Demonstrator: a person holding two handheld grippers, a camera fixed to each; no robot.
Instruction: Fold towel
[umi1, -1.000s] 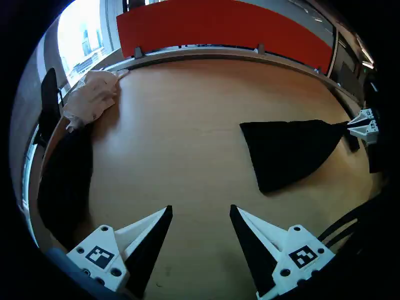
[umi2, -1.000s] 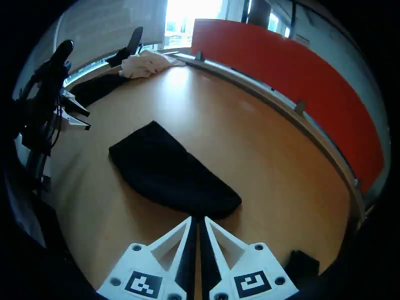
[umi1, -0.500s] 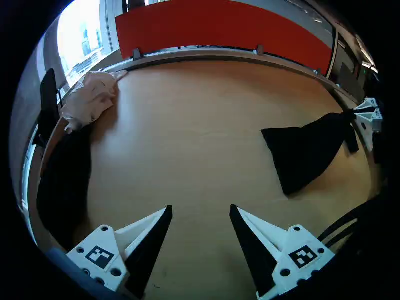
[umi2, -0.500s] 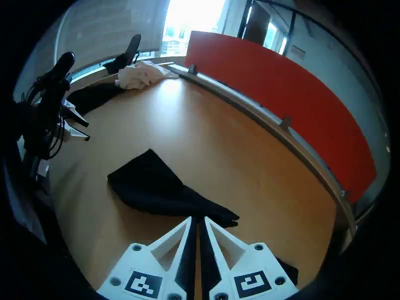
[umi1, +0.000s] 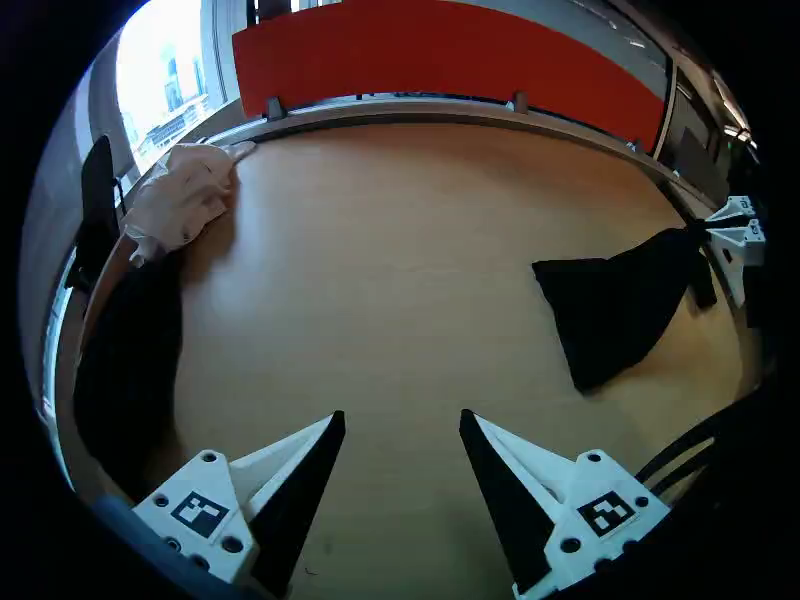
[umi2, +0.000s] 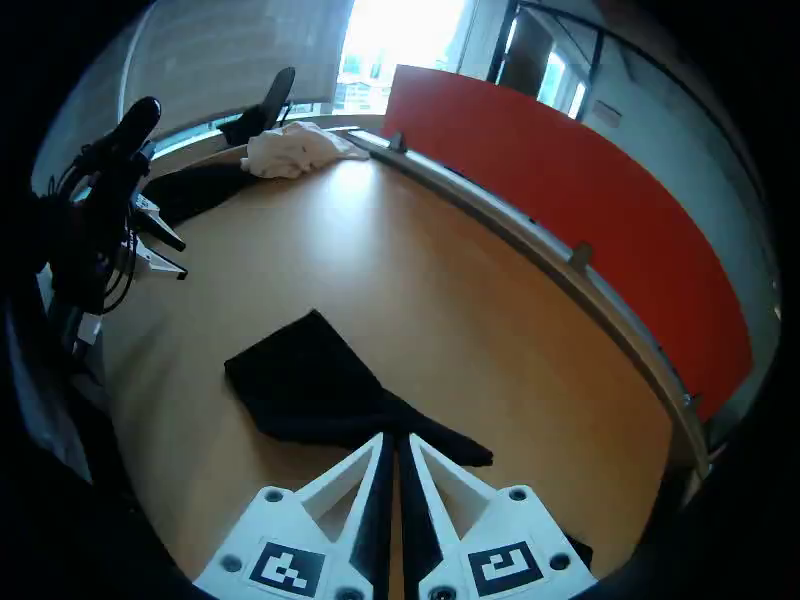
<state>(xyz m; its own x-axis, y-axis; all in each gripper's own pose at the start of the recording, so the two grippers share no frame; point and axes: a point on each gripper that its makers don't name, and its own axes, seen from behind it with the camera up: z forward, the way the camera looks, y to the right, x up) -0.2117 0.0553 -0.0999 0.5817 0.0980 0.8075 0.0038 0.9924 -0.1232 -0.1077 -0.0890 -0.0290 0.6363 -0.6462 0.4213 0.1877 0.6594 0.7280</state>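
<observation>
The left gripper (umi1: 400, 413) hangs low over the near part of the wooden counter (umi1: 400, 250). Its fingers (umi1: 300, 470) stand wide apart with bare wood between them and nothing in their hold. In the left gripper view the black towel (umi1: 615, 305) lies well to the right of these fingers and apart from them. It is drawn up to a point at its far right corner, where the right gripper (umi1: 722, 232) has it.

In the right gripper view the right gripper (umi2: 397, 440) shows its fingers (umi2: 365, 490) pressed almost together, leaving only a thin slit. They pinch a narrow corner of the towel (umi2: 300, 385) at their tips. From there the cloth widens away to the left and far side and rests on the counter (umi2: 420, 260) in a rough triangle. The left gripper (umi2: 183, 262) sits at the left edge, well apart from the towel.

A pale cloth (umi1: 180, 195) lies bunched at the far left corner of the counter, with a dark cloth (umi1: 130, 360) along the left edge nearer in. A red panel (umi1: 440, 50) runs along the far side.
</observation>
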